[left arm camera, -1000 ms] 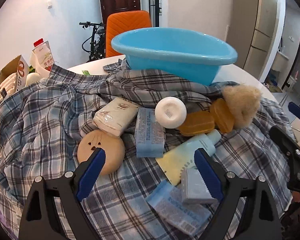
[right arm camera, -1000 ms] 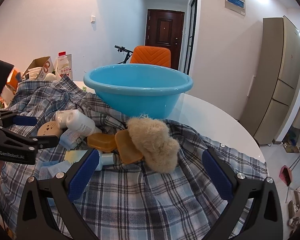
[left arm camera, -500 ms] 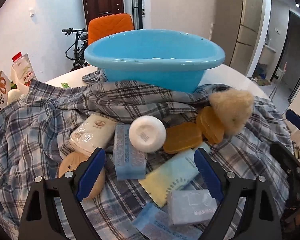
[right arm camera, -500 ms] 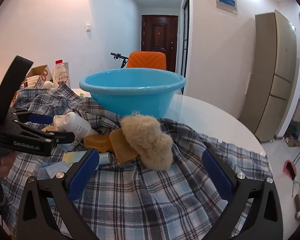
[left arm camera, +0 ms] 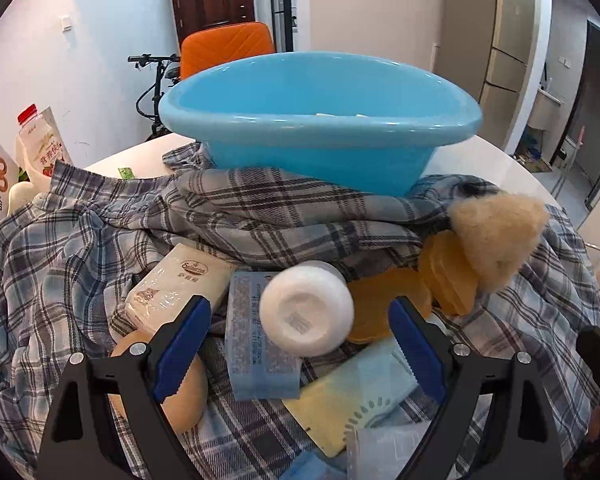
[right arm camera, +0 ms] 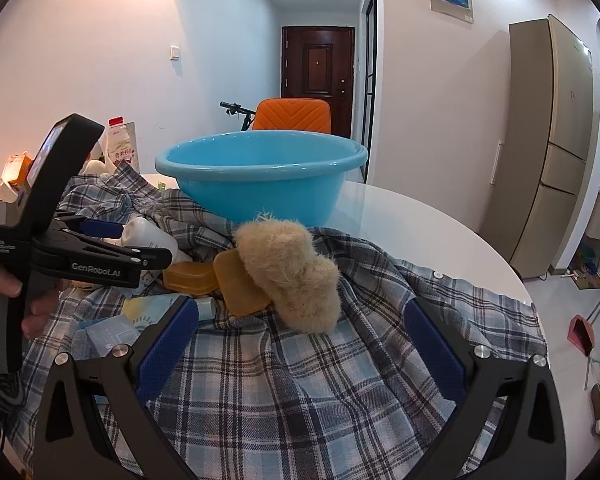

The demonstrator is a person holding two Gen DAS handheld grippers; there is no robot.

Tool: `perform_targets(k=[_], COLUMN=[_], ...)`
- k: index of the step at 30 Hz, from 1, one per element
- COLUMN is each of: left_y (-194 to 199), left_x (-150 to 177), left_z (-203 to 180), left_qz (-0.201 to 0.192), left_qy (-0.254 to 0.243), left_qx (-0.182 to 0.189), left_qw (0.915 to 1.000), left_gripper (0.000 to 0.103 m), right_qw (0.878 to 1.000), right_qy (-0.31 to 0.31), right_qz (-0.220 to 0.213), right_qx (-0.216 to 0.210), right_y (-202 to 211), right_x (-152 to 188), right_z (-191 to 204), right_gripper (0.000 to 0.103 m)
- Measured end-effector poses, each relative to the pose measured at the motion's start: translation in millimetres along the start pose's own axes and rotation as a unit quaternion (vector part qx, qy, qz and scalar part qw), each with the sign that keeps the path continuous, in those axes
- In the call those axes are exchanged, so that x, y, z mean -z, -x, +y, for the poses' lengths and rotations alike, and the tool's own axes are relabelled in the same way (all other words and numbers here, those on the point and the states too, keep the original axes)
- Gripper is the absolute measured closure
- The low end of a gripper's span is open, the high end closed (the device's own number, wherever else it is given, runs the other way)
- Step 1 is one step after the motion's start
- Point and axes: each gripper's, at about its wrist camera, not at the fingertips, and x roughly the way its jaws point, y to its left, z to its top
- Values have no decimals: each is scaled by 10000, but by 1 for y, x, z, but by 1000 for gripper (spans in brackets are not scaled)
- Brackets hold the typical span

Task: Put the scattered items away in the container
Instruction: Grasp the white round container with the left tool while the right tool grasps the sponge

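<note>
Both tongs gape wide: left gripper point(left arm camera: 300, 334) brackets a white bottle point(left arm camera: 306, 314), seemingly without touching, a cream packet point(left arm camera: 178, 290) at ten o'clock. Right gripper point(right arm camera: 300, 338) faces the fluffy toy point(right arm camera: 290, 270); the blue basin point(right arm camera: 262, 174) sits at twelve.

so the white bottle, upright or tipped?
Tipped. The white bottle lies on its side on the plaid shirt, round base facing the left tool.

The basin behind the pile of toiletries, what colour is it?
The basin is bright sky blue all over, inside and out; the right wrist view shows it best.
</note>
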Motion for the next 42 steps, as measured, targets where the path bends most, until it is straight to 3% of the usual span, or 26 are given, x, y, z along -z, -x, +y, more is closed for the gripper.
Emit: perform_targets(k=[4, 5, 6, 7, 11, 17, 28, 37, 42], left_y=[-2, -1, -1, -2, -2, 13, 48, 57, 62], left_x=[-1, -1, -1, -1, 2, 4, 15, 16, 18], left_z=[3, 3, 4, 5, 11, 10, -4, 8, 14], left_qz=[-5, -11, 19, 104, 223, 63, -82, -169, -202], left_qy=[88, 100, 110, 136, 306, 267, -144, -43, 35], left_qx=[54, 74, 97, 151, 315, 283, 73, 74, 141], left_qw=[9999, 9999, 9999, 9997, 9988, 9992, 9998, 9998, 9997], left_gripper=[12, 24, 53, 58, 59, 59, 60, 61, 61], right_qw=[10000, 10000, 10000, 10000, 10000, 9999, 9997, 9982, 9982], right_qy=[23, 36, 49, 55, 49, 70, 141, 521, 402], right_qz=[36, 48, 63, 74, 83, 111, 205, 241, 442], right_qx=[-10, 1, 10, 14, 28, 39, -17, 164, 84], right_y=[-2, -3, -4, -4, -3, -4, -10, -39, -62], right_x=[1, 1, 1, 1, 2, 1, -3, -22, -32], right_z=[1, 2, 2, 2, 2, 1, 7, 13, 8], right_gripper=[0, 0, 0, 0, 0, 0, 0, 0, 1])
